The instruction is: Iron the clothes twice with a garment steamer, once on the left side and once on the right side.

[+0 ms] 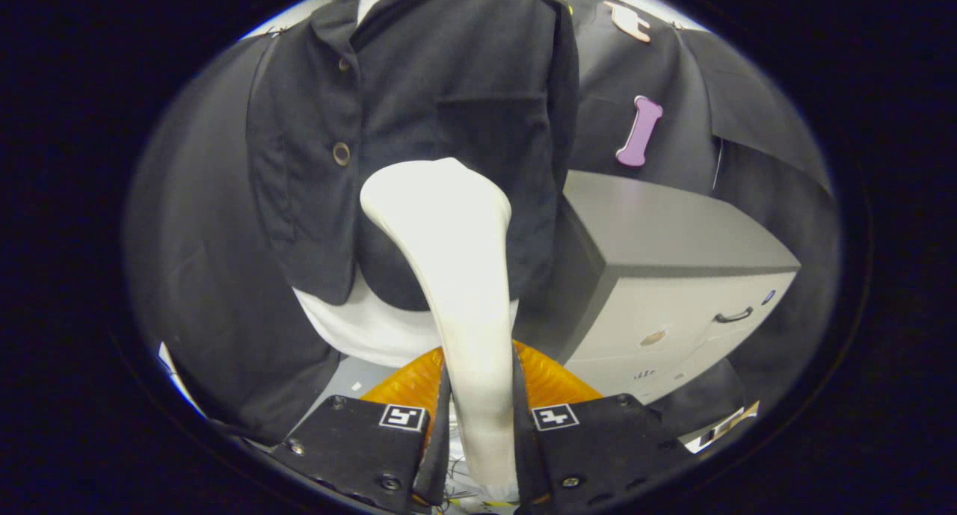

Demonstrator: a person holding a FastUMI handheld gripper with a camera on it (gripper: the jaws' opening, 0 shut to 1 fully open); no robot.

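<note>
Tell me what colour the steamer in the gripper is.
White steamer, clearest in the gripper view, gripper shut on it.

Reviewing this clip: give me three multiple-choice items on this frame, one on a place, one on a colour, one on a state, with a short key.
1. Where is the steamer's head?
A. Against the dark jacket, beyond the fingers
B. On top of the cabinet
C. Lying on the floor

2. What colour is the garment under the jacket's hem?
A. Red
B. White
C. Green

3. What is the gripper doing?
A. Open, holding nothing
B. Shut on the steamer's handle
C. Shut on a sleeve

Key: 1 A, the steamer has its broad head on the jacket, left of the cabinet. 2 B, the white garment shows below the hem. 3 B, the gripper has both fingers pressing on the handle.
</note>
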